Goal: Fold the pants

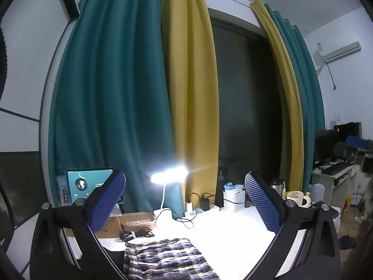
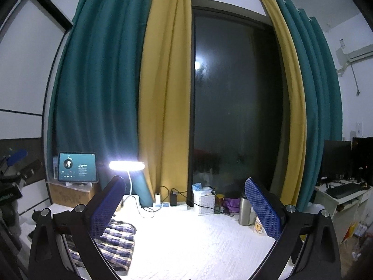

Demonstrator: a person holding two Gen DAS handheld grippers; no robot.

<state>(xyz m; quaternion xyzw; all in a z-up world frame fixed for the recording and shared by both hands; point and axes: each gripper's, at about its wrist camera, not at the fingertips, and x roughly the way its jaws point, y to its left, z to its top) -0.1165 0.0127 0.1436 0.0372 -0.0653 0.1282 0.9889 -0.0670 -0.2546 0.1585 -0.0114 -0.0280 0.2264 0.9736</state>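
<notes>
Item: plaid pants [image 1: 163, 259], blue, white and tan check, lying flat on a white-covered bench [image 2: 198, 245].

Position relative to left claw [image 1: 184, 200]: directly below and just ahead, centred between its two blue-padded fingers [image 1: 107, 200]. The gathered waistband edge faces away from the claw; the cloth runs back toward the holder and out of the bottom of the left wrist view, so the long axis appears to lie along the claw's own pointing line. The far end is hidden.

Position relative to right claw [image 2: 184, 205]: low and off to its left, partly behind the left-hand finger. In the right wrist view the pants [image 2: 114, 242] already look doubled into a compact stack, though how many layers cannot be told.

Nearer claw: the left, by judgement; the right has bare bench in front of it.

Left claw condition: spread wide, nothing between the pads, raised clear of the cloth.

Right claw condition: likewise spread wide, gripping nothing, touching nothing.

Coming move, as judged: a further fold would call for the left claw to drop onto the near cloth, and the right claw to cross leftward to reach the same edge.

Other items beyond the claws: lit desk lamp [image 1: 169, 175], tablet [image 2: 77, 166], coiled black cable [image 1: 136, 233], tan basket [image 1: 137, 220], steel flask [image 2: 244, 211], mug [image 1: 296, 197], teal and yellow curtains [image 2: 130, 81].
</notes>
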